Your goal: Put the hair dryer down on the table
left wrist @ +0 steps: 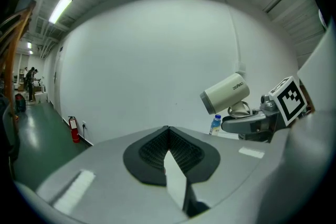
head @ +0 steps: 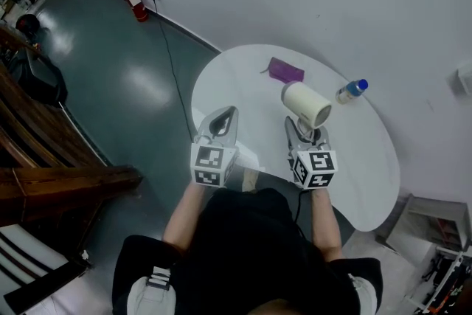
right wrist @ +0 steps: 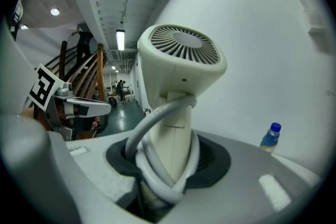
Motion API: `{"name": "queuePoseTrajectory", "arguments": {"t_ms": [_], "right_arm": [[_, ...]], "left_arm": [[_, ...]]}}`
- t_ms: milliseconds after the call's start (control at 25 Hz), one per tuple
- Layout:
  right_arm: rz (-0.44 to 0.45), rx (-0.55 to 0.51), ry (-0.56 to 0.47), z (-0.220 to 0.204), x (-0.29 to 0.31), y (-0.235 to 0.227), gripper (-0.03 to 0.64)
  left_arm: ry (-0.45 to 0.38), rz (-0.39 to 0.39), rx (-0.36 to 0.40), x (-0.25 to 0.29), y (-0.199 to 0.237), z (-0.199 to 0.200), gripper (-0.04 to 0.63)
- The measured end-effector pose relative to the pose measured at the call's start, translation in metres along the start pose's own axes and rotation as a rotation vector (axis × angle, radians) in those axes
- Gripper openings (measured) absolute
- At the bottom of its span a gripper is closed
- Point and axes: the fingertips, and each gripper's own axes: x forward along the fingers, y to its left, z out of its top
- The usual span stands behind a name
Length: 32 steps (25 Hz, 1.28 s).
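While upright, bottle (head: pixel 351 91) on table (head: pixel 237 77)

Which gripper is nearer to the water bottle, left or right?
Right. The right gripper, holding the hair dryer, has the water bottle ahead to its right; the left gripper is farther, beyond the right one.
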Motion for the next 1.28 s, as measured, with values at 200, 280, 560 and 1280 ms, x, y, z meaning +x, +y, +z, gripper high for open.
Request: {"name": "queuePoseTrajectory", "arguments": {"t_ms": [200, 280, 560, 1280], "right_arm": [[0.022, -0.008, 0.033, -0.012, 0.029, -0.015, 0.189], [0.030, -0.011, 0.047, -0.019, 0.039, -0.020, 0.189], [0.044, -0.017, 0.095, -0.044, 0.072, -0.037, 0.189], [0.056, 0.018, 0.233, -0.122, 0.121, -0.073, 0.189]], "left_arm": [[0.027, 0.033, -0.016, 0.024, 0.004, -0.011, 0.005], [0.035, 0.041, -0.018, 0.033, 0.006, -0.016, 0.005], [0.085, 0.060, -0.030, 0.059, 0.007, -0.041, 0.005], [0.201, 0.107, -0.065, 0.098, 0.013, -0.109, 0.005]]}}
